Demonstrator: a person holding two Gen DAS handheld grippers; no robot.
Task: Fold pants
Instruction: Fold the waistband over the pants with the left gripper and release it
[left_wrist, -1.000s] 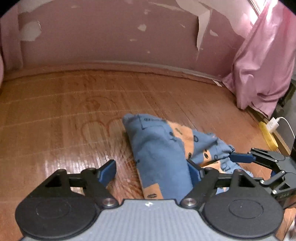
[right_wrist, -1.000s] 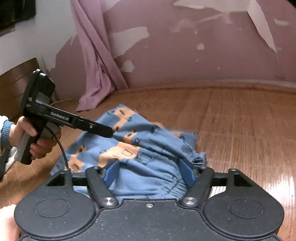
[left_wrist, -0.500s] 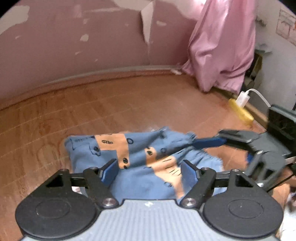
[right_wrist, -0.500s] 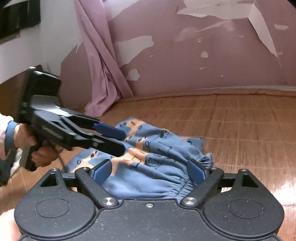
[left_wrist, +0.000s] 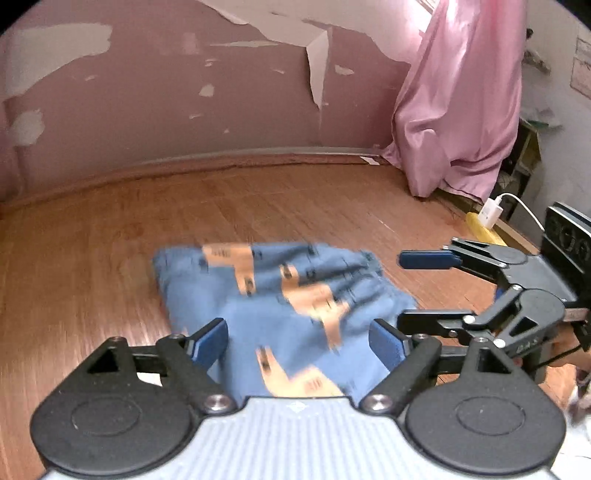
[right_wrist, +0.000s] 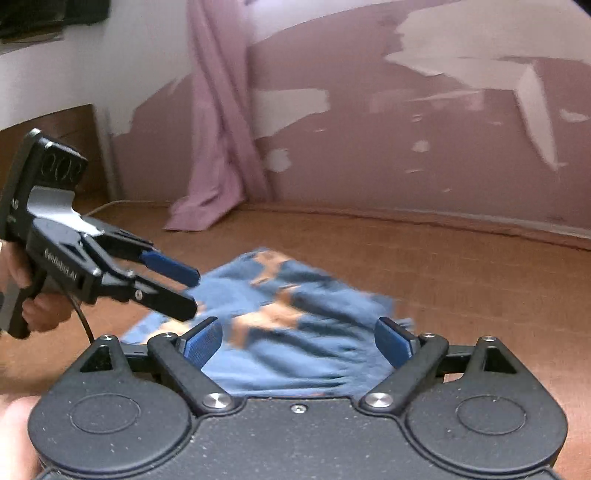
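Blue pants (left_wrist: 280, 306) blurred, near edge hidden behind left gripper (left_wrist: 297, 341).

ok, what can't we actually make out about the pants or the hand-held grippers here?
- Pants: motion-blurred in both wrist views, so the print and fold edges are unreadable.
- Pants' near edge: hidden behind the left hand-held gripper body in the left wrist view and the right hand-held gripper body in the right wrist view.
- Holding hand: cut off by the right wrist view's left edge.
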